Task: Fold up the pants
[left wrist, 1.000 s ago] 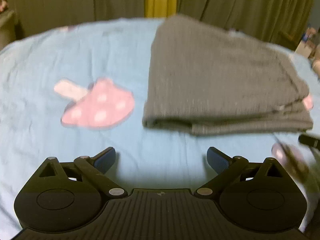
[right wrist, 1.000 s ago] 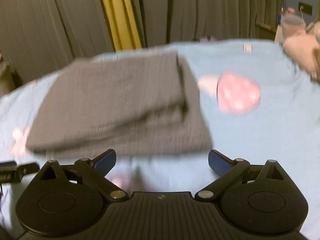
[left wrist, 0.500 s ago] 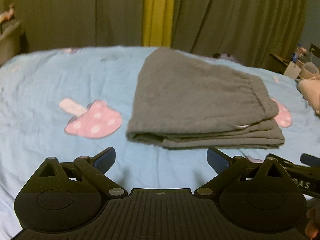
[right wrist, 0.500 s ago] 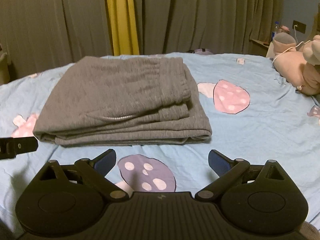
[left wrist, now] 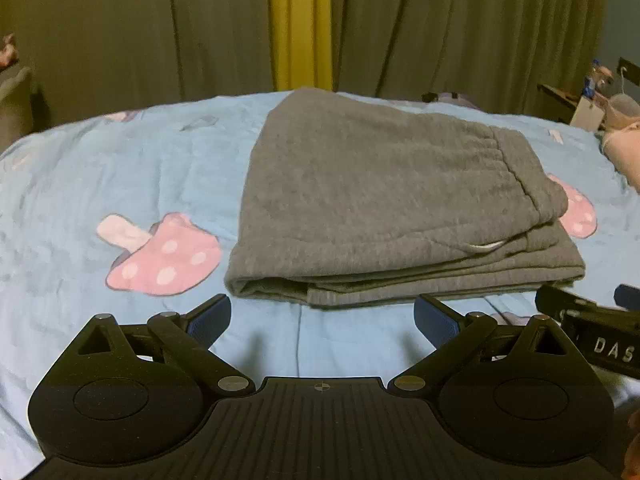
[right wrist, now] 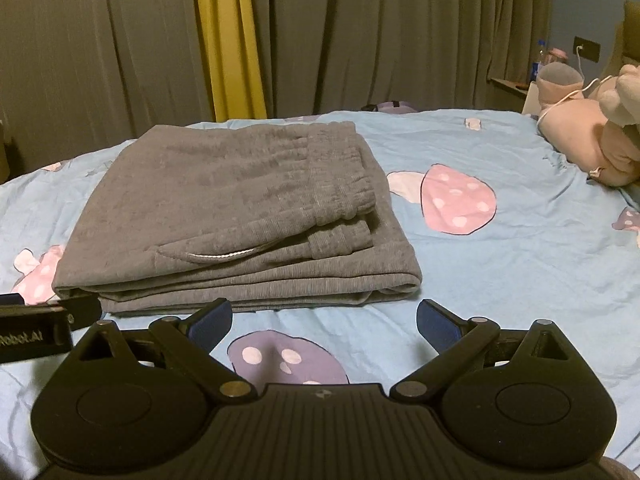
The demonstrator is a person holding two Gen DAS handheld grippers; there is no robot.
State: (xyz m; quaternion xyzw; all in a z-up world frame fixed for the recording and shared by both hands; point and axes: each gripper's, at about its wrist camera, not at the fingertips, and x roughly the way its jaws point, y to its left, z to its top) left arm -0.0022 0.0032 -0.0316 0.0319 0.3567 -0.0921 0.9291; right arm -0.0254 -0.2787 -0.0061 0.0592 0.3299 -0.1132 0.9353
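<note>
1. Both views have steadied since a second ago; the grey pants were a smear then, now they're sharp and sit a bit nearer.
2. Left gripper: fingers spread wide, holding nothing, hovering over the blue sheet just short of the fold.
3. Right gripper: same deal, wide open and empty.
4. Pants lie folded flat at 12 o'clock, pink mushroom print at 10.
</note>
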